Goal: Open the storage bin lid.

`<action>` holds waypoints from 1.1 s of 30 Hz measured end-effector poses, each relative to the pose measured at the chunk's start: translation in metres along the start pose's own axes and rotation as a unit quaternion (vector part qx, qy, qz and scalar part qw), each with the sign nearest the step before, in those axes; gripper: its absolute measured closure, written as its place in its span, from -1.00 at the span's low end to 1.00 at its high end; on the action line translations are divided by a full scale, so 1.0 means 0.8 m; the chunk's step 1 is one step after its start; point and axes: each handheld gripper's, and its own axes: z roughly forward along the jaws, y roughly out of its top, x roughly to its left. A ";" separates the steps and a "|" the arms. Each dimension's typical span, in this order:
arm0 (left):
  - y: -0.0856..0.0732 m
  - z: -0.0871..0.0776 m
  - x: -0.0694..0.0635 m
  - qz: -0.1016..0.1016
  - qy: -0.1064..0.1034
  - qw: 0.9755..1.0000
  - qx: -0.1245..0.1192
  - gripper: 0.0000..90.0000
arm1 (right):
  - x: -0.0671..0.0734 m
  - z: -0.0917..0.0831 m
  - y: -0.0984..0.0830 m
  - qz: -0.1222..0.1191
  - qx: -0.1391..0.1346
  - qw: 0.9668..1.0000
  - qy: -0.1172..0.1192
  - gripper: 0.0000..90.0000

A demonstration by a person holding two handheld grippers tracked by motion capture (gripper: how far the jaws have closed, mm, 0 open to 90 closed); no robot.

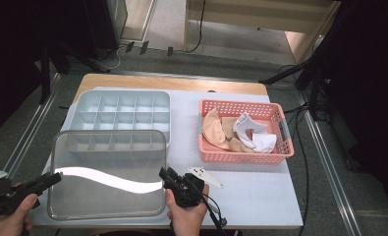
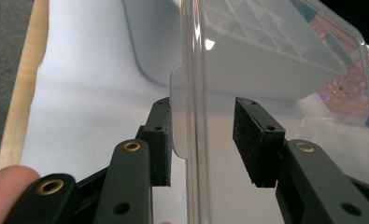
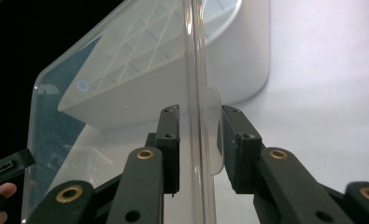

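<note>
A clear plastic lid (image 1: 108, 167) hangs over the near left of the table, and its far edge overlaps a white divided organizer tray (image 1: 120, 115). My left gripper (image 1: 56, 178) is shut on the lid's left rim. My right gripper (image 1: 164, 174) is shut on its right rim. In the left gripper view the jaws (image 2: 201, 140) straddle the rim and small tab of the lid (image 2: 266, 46), with the tray (image 2: 154, 46) behind it. In the right gripper view the jaws (image 3: 198, 140) clamp the rim of the lid (image 3: 126, 70) at its tab, in front of the tray (image 3: 252, 56).
A pink basket (image 1: 245, 155) with beige and white cloth pieces (image 1: 231, 130) stands at the right on the white sheet (image 1: 250, 196). Dark stands and cables line both sides of the table.
</note>
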 end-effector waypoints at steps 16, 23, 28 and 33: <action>-0.047 -0.016 0.003 -0.013 0.014 1.000 0.017 0.34 | -0.005 -0.012 -0.041 -0.019 0.019 1.000 -0.011 0.55; -0.054 -0.018 0.002 -0.009 0.016 0.999 0.026 0.34 | -0.008 -0.017 -0.053 -0.021 0.020 1.000 -0.012 0.54; -0.060 -0.018 0.002 -0.017 0.020 0.999 0.037 0.33 | -0.010 -0.022 -0.061 -0.020 0.027 0.999 -0.014 0.54; -0.063 -0.013 0.000 -0.014 0.033 0.998 0.047 0.28 | -0.013 -0.021 -0.062 -0.015 0.040 0.999 -0.019 0.54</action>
